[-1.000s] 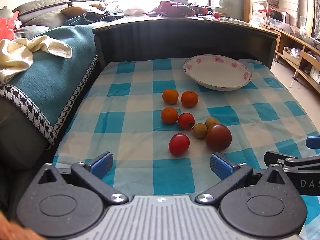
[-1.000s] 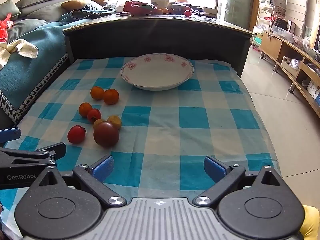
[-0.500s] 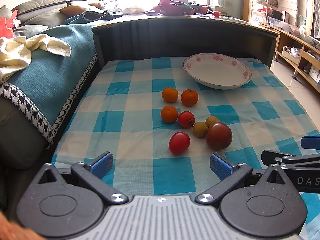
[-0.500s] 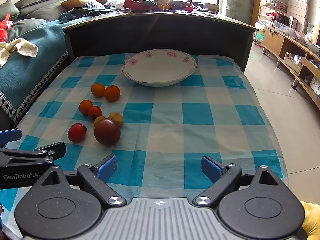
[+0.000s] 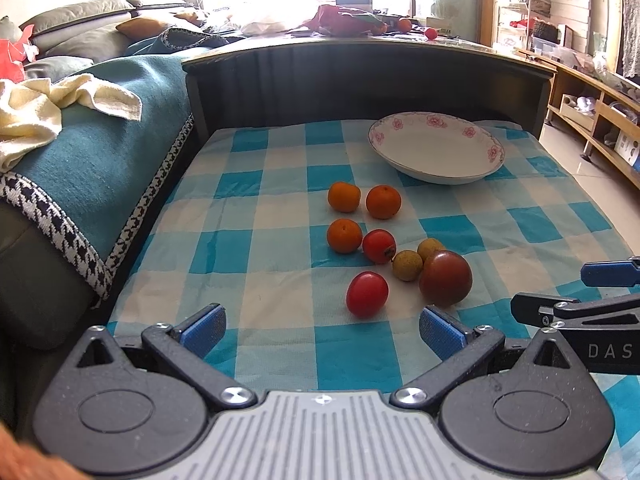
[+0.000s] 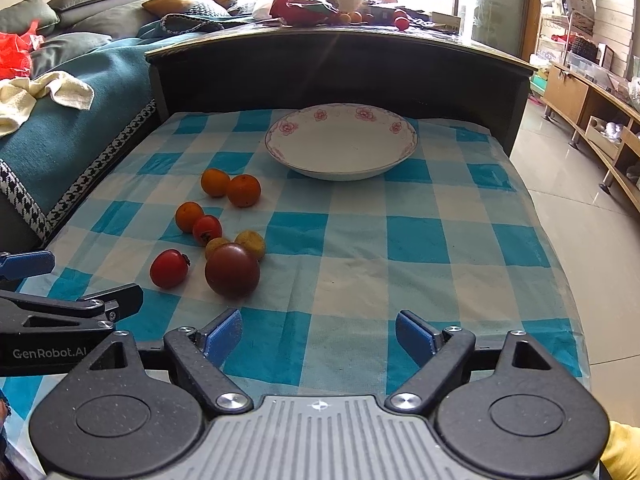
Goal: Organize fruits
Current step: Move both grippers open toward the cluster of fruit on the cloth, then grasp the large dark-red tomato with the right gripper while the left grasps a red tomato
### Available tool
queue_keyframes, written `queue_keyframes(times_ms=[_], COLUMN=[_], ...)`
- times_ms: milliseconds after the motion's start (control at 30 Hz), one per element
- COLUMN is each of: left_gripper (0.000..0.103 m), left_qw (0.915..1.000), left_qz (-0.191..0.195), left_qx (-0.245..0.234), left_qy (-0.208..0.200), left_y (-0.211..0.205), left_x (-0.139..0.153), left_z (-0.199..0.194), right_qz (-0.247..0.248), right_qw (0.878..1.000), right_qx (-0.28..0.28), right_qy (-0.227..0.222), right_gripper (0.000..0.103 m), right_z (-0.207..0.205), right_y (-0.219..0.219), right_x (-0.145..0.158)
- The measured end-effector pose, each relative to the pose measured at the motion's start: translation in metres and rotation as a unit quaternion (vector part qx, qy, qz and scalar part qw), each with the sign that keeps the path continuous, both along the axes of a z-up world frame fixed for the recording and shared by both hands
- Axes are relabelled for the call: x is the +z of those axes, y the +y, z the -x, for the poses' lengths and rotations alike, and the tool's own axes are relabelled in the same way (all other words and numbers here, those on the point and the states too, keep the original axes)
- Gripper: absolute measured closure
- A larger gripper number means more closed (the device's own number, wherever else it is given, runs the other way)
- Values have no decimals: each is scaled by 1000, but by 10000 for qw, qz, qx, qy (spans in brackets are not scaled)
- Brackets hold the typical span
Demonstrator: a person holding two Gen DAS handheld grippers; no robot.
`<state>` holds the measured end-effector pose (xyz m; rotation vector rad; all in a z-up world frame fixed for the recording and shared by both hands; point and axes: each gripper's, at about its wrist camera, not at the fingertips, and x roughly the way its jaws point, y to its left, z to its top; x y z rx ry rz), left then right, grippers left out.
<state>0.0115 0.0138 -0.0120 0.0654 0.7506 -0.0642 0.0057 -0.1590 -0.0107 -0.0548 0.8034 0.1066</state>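
Fruits lie loose on the blue-and-white checked cloth (image 5: 256, 240), in a cluster on the near side of the white shallow ceramic plate with pink flower rim (image 6: 340, 148): three matte orange citrus (image 5: 383, 201), two glossy red tomatoes (image 5: 367, 294), two dull yellow-brown round fruits (image 5: 407, 265), one large dark red-brown tomato (image 6: 232, 275). The left gripper (image 5: 322, 326) stands apart, nothing between its ribbed blue pads. The right gripper (image 6: 319, 334), also empty, has just been closing slightly. Only the right wrist view shows the tiled floor (image 6: 580, 216).

Right gripper (image 5: 600, 288) cut off at the frame's edge; far countertop clutter (image 6: 320, 8) too washed-out to identify.
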Motion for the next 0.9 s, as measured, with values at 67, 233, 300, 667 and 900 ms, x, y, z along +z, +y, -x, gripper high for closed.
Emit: queue_keyframes(times_ms=[67, 233, 300, 667, 900], left_gripper=[0, 0, 0, 0, 0], left_qw=[9999, 9992, 9991, 9984, 9967], left_qz=[-66, -294, -289, -214, -326], left_qx=[-88, -232, -286, -512, -731], left_qy=[-51, -108, -76, 64, 100], left_y=[1, 5, 7, 14, 4], left_x=[0, -1, -2, -13, -21], left_z=[-1, -7, -10, -22, -26], right_qz=[-13, 6, -35, -272, -505], right_qw=[10000, 9989, 9979, 9889, 9839], right_qx=[82, 460, 651, 1403, 1562], right_qy=[-4, -31, 25, 405, 700], right_gripper=[28, 30, 32, 48, 67], right_z=[-3, -14, -22, -56, -70], right_y=[2, 7, 9, 26, 30], right_x=[0, 1, 1, -15, -25])
